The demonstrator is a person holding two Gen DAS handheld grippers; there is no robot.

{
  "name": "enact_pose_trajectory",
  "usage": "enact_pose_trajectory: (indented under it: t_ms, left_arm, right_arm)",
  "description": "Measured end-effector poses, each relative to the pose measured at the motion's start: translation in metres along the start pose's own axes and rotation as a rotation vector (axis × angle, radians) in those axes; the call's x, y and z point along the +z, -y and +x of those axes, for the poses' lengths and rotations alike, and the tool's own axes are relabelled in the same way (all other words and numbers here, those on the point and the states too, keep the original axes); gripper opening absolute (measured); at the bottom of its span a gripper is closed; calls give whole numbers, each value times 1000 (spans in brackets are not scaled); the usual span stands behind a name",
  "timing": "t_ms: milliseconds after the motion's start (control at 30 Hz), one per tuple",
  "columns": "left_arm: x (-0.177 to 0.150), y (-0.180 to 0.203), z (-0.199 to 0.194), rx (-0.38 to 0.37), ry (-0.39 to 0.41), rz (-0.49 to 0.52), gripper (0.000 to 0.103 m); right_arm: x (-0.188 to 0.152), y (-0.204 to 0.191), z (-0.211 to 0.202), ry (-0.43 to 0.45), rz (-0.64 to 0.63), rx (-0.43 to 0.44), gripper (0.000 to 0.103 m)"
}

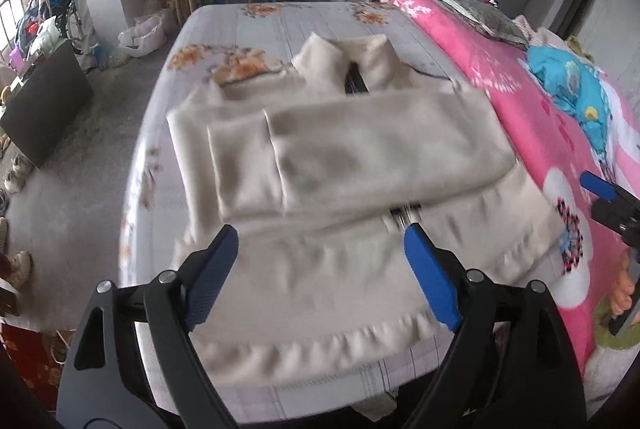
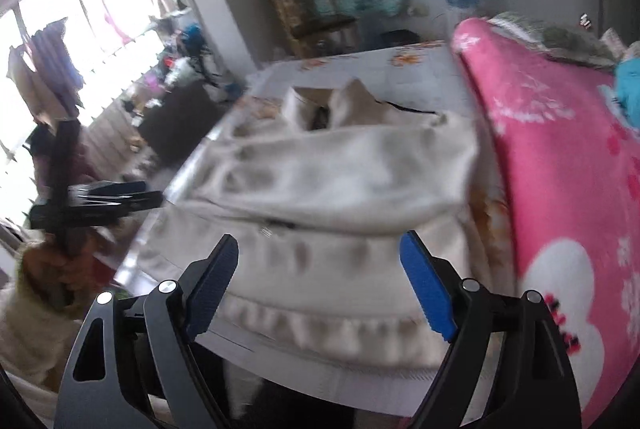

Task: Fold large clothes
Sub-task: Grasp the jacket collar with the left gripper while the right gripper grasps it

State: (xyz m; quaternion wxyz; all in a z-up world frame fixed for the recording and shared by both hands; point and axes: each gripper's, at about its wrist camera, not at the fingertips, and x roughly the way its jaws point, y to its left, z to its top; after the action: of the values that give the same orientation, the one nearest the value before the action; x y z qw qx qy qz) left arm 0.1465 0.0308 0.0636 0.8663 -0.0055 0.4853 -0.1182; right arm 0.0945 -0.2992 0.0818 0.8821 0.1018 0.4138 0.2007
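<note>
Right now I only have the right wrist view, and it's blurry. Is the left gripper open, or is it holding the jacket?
Observer: The left gripper is open, with nothing between its fingers. It hovers over the lower half of the cream jacket.
Operator: How do the sleeves lie?
Observer: The sleeves are folded flat across the chest. The one coming from the right seems to overlap the other.
Operator: Where is my gripper from that side?
Observer: The right gripper is off the jacket's right edge, in front of the pink quilt.
</note>
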Motion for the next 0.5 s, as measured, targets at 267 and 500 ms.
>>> enact_pose_trajectory:
  t_ms: [267,500]
  left_arm:
    - [107,-1,29,1,124,12,81]
    - [186,-1,107,-27,151,-45,81]
  right_arm:
    - [100,29,63,-54,56,-50,81]
    - [175,71,169,-152,173,-26,81]
